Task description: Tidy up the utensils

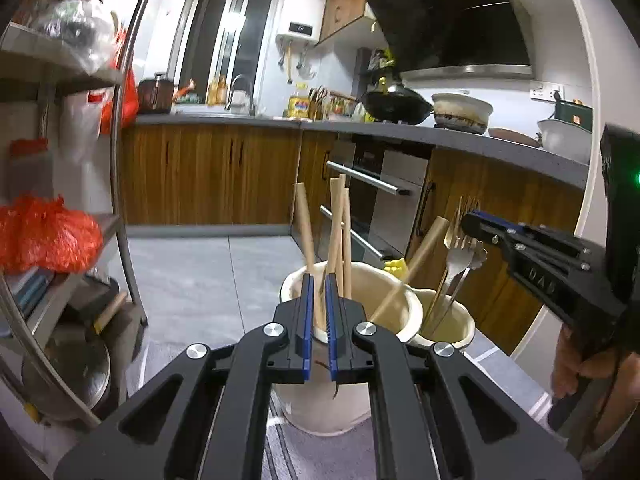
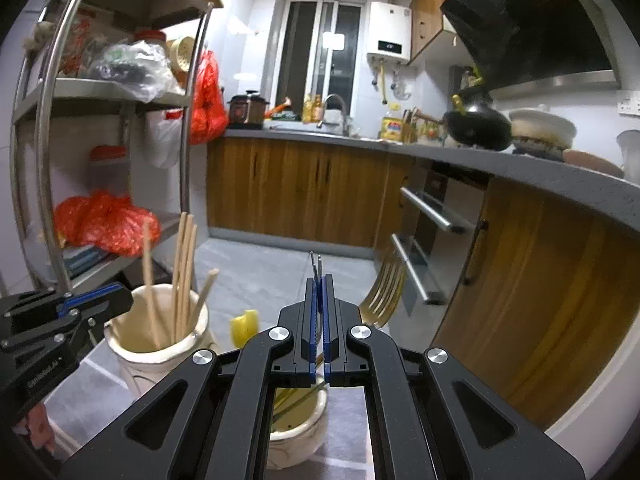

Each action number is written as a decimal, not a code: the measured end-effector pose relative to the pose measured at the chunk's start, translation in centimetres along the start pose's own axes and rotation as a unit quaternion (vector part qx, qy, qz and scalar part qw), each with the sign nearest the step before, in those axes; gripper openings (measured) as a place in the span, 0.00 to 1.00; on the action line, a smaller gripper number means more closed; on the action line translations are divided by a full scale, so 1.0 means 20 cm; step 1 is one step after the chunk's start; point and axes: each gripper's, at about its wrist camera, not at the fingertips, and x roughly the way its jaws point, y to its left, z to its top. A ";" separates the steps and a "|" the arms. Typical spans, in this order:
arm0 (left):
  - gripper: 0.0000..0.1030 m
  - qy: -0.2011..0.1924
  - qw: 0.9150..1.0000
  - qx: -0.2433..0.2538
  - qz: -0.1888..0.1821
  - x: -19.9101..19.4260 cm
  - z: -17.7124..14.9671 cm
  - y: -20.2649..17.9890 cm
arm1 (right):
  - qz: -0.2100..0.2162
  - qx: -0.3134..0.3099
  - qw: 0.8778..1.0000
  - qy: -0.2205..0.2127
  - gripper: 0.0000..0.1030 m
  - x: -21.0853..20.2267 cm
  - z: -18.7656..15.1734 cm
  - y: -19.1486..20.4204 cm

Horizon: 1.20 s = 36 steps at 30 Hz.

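A tall cream pot (image 1: 320, 400) holds several wooden chopsticks (image 1: 338, 216). My left gripper (image 1: 319, 280) is over its rim, shut on one wooden chopstick between the blue pads. Beside it, a smaller cream pot (image 1: 460, 328) holds a silver fork (image 1: 456, 258), a gold fork (image 2: 384, 290) and thin metal rods. My right gripper (image 2: 319, 280) is above that small pot (image 2: 296, 440), shut on two thin metal chopsticks (image 2: 316, 258) whose tips stick out past the pads. The right gripper (image 1: 468, 220) also shows from the side, as does the left gripper (image 2: 124, 294) at the tall pot (image 2: 160, 360).
A metal rack (image 2: 40, 160) with orange bags (image 2: 108, 224) stands left. Wooden cabinets and an oven with bar handles (image 2: 432, 212) run along the right under a grey counter (image 1: 500, 148). A yellow item (image 2: 244, 326) sits behind the pots. A hand (image 1: 580, 364) holds the right gripper.
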 end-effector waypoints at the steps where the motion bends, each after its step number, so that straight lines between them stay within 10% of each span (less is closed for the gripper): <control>1: 0.05 -0.001 1.000 -0.003 -0.002 -0.01 0.00 0.01 | 0.001 0.000 1.000 0.004 0.03 0.01 0.00 0.00; 7: 0.05 -0.001 1.000 -0.002 -0.001 -0.04 -0.01 0.01 | 0.004 0.008 1.000 0.017 0.03 0.07 -0.01 -0.02; 24: 0.07 0.007 1.000 0.005 -0.002 -0.19 -0.02 0.02 | -0.002 0.033 0.999 -0.025 0.51 -0.17 0.04 -0.11; 36: 0.53 0.015 0.999 0.027 0.015 -0.35 -0.17 0.01 | -0.003 0.071 0.997 0.003 0.80 -0.36 -0.20 -0.15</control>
